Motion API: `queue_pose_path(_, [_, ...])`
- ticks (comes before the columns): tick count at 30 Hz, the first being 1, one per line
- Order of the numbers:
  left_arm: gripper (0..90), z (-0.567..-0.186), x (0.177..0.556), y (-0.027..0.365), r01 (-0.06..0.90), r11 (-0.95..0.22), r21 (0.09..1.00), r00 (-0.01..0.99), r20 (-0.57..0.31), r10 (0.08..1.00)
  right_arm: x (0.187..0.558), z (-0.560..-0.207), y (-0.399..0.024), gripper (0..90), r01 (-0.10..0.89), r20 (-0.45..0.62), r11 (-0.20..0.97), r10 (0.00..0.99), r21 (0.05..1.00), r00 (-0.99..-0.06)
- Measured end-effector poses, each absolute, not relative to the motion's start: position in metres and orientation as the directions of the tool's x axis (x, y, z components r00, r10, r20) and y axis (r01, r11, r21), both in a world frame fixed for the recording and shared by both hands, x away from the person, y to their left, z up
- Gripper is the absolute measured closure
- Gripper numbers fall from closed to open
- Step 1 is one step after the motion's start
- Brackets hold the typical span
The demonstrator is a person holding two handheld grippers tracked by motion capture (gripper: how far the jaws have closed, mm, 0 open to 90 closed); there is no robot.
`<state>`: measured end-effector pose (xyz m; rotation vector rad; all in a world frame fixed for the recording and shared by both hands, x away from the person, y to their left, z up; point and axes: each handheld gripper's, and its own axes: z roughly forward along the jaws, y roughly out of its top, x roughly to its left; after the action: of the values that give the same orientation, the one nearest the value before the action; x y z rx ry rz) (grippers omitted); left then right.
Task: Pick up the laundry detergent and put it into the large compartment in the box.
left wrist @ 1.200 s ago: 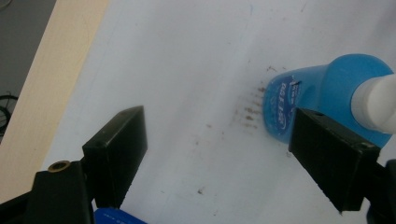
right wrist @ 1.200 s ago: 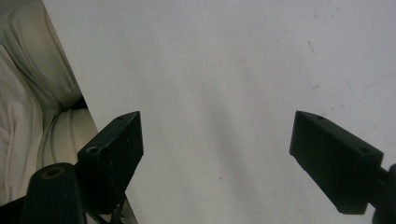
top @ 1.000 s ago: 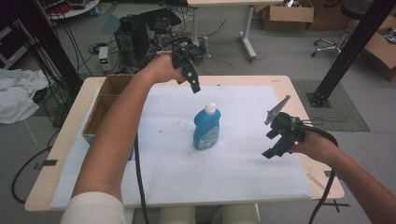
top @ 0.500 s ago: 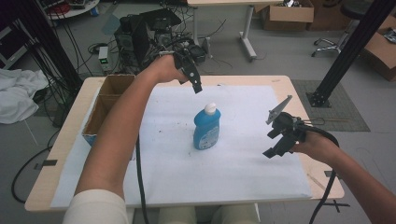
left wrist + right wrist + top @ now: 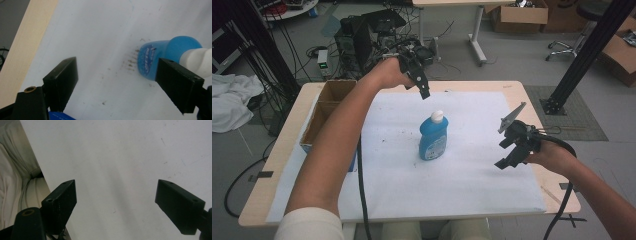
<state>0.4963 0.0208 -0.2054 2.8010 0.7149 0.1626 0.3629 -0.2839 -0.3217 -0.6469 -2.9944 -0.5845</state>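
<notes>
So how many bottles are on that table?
1. A blue bottle with a white cap stands upright in the middle of the white sheet, between the two tongs. More could be hidden inside the cardboard box.

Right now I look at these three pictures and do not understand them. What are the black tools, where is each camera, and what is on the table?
A person sits at a table and holds a hand-held gripper in each hand. The high view looks down from above: left hand-held gripper, right hand-held gripper. The other two pictures come from cameras riding on those tools, looking along their black jaws. Both stand open and hold nothing. On the white sheet stands an upright blue bottle with a white cap; the left tool hovers above it. A cardboard box sits at the left edge.
</notes>
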Motion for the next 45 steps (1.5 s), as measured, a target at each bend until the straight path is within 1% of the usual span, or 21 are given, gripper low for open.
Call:
queue_pose_path(9, [19.5,-0.187,0.479,0.026,0.475,-0.830,0.293,0.859,0.048,0.509,0.360,-0.319,-0.284,17.6,0.405,0.099,0.843,0.397,0.356,-0.913])
queue_pose_path(15, [19.3,-0.179,0.470,0.027,0.472,-0.822,0.320,0.862,0.028,0.506,0.359,-0.318,-0.282,17.6,0.399,0.096,0.844,0.392,0.358,-0.915])
queue_pose_path(20, [18.9,-0.172,0.454,0.023,0.441,-0.829,0.345,0.878,0.025,0.477,0.359,-0.318,-0.282,17.6,0.399,0.096,0.845,0.391,0.357,-0.915])
queue_pose_path(24, [18.8,-0.172,0.445,0.019,0.418,-0.833,0.363,0.891,0.013,0.453,0.360,-0.319,-0.281,17.6,0.400,0.096,0.844,0.392,0.357,-0.915])
queue_pose_path(33, [18.5,-0.174,0.431,0.010,0.400,-0.836,0.376,0.902,0.001,0.432,0.360,-0.318,-0.281,17.6,0.399,0.096,0.844,0.391,0.358,-0.915])
queue_pose_path(45, [18.6,-0.194,0.420,-0.008,0.412,-0.842,0.348,0.901,-0.018,0.434,0.357,-0.318,-0.282,17.7,0.394,0.092,0.844,0.388,0.363,-0.917])
